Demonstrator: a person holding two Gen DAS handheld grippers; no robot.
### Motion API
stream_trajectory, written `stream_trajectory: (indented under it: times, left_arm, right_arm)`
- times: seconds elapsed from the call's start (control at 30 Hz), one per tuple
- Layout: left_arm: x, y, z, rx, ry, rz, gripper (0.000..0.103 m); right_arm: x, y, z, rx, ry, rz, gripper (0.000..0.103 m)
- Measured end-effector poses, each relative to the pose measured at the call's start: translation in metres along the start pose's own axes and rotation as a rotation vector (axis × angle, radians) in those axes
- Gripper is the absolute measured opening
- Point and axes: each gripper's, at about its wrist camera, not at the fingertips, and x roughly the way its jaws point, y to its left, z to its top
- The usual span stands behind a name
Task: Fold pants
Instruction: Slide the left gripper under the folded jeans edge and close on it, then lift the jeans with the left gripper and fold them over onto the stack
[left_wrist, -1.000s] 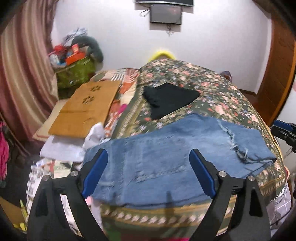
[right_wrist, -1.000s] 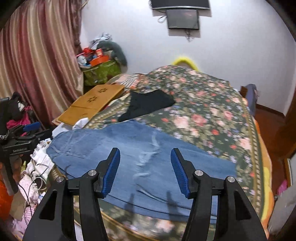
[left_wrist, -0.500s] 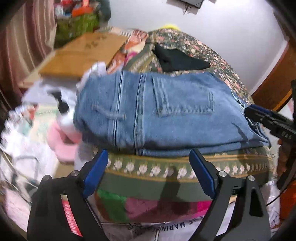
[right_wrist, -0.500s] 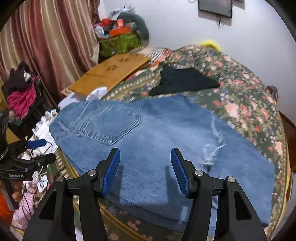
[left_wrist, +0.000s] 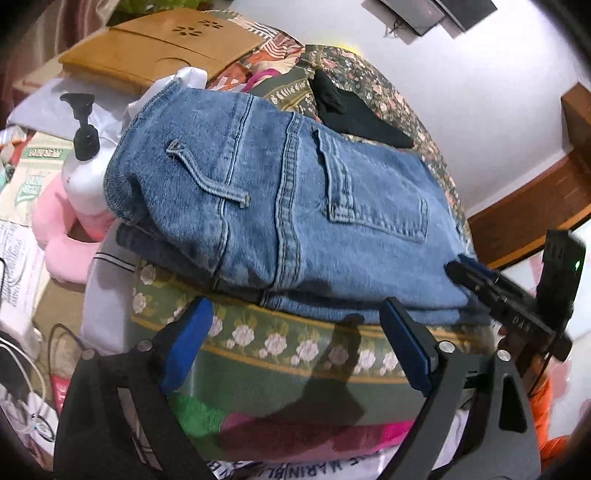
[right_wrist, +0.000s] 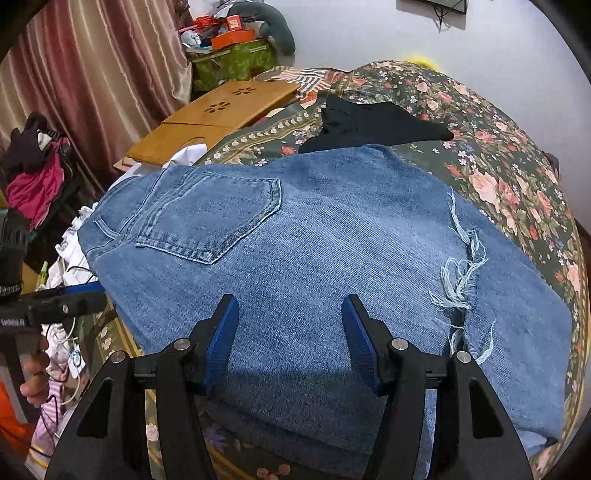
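Observation:
Blue jeans (left_wrist: 295, 206) lie folded on the floral bed cover (left_wrist: 295, 343), back pocket up, waistband at the left, reaching the near bed edge. In the right wrist view the jeans (right_wrist: 332, 251) show a frayed tear (right_wrist: 461, 277) at the right. My left gripper (left_wrist: 295, 332) is open and empty, low in front of the bed edge below the waist end. My right gripper (right_wrist: 290, 325) is open and empty, just above the jeans' near middle. It also shows at the right of the left wrist view (left_wrist: 480, 277).
A black garment (right_wrist: 373, 122) lies on the bed beyond the jeans. A wooden lap tray (right_wrist: 218, 114) sits at the left. A white pump bottle (left_wrist: 83, 158) and pink cushion (left_wrist: 66, 236) stand left of the bed. Clutter covers the floor there.
Both grippers have dropped and come closer to the jeans. The left one now sits below the bed edge at the waist end. Both jaws stay open. The jeans have not moved.

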Motion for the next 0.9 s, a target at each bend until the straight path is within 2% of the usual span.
stream_trajectory:
  times: [0.13, 0.3, 0.4, 0.47, 0.53, 0.7, 0.9]
  left_arm:
    - [0.007, 0.007, 0.008, -0.051, -0.003, -0.03, 0.096]
    - [0.018, 0.021, 0.024, -0.164, -0.014, -0.069, 0.096]
    - [0.023, 0.025, 0.031, -0.196, -0.028, -0.065, 0.096]
    - [0.025, 0.023, 0.035, -0.194, -0.036, -0.043, 0.089]
    - [0.025, 0.021, 0.039, -0.168, -0.044, 0.02, 0.062]
    - [0.021, 0.013, 0.039, -0.126, -0.068, 0.066, 0.046]
    - [0.004, -0.024, 0.044, 0.033, -0.159, 0.203, 0.037]
  right_arm:
    - [0.001, 0.001, 0.001, -0.005, 0.001, 0.0, 0.057]
    - [0.003, 0.003, 0.002, -0.014, 0.001, -0.005, 0.058]
    - [0.004, 0.004, 0.001, -0.017, 0.0, -0.007, 0.058]
    - [0.004, 0.003, 0.001, -0.018, 0.0, -0.007, 0.058]
    - [0.004, 0.004, 0.001, -0.018, 0.0, -0.006, 0.058]
    - [0.004, 0.004, 0.001, -0.018, 0.0, -0.007, 0.058]
    - [0.002, 0.001, 0.001, 0.0, 0.008, 0.013, 0.058]
